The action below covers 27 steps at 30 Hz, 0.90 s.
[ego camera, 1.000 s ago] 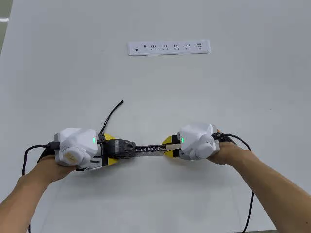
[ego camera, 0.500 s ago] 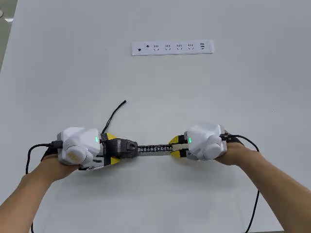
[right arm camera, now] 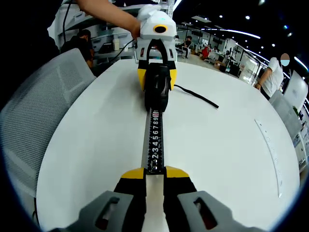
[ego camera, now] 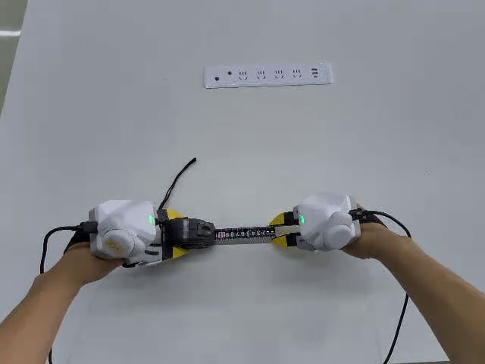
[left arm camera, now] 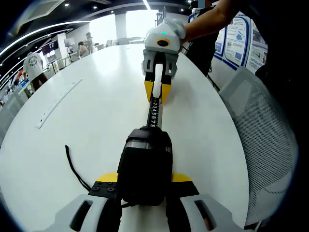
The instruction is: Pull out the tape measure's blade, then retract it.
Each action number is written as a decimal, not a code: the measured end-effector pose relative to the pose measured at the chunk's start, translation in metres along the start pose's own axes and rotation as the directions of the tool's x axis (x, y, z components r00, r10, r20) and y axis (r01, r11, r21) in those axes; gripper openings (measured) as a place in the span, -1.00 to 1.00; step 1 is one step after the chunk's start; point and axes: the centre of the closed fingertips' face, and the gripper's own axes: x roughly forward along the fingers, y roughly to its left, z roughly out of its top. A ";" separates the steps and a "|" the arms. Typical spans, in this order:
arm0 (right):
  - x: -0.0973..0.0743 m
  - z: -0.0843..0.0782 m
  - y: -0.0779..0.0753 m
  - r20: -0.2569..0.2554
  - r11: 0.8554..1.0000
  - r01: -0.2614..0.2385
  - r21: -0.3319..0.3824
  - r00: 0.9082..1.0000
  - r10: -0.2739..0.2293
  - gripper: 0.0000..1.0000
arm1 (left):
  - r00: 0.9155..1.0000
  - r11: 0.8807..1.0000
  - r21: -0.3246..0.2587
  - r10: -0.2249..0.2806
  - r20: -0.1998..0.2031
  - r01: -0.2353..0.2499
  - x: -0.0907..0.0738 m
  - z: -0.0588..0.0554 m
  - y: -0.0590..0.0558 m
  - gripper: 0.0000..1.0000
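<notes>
Tape measure (ego camera: pixel 193 232) blade (ego camera: pixel 244 233) drawn out, near edge of white surface (ego camera: pixel 242 136).
Left gripper (ego camera: pixel 173 233) fingers clamp the black tape measure at near left; blade runs right to right gripper (ego camera: pixel 280 230), fingers closed on its tip. Power strip (ego camera: pixel 267 74) far centre.

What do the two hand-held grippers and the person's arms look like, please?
The left hand-held gripper and the right hand-held gripper match. Each has a rounded white housing with a small green light, and grey-and-black jaws ending in yellow tips. A black cable trails from the back of each. The forearms are bare, with no sleeves in view.
</notes>
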 end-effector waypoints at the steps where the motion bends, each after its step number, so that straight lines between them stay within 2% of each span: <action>1: 0.000 0.000 0.000 -0.001 1.000 0.000 0.001 1.000 0.000 -0.78 | 1.000 1.000 0.000 0.000 0.000 0.000 0.000 0.000 0.000 -0.37; 27: -0.019 -0.027 0.001 -0.028 1.000 0.009 0.010 1.000 -0.009 -0.78 | 1.000 1.000 0.000 -0.001 -0.003 0.001 0.003 0.002 -0.001 -0.37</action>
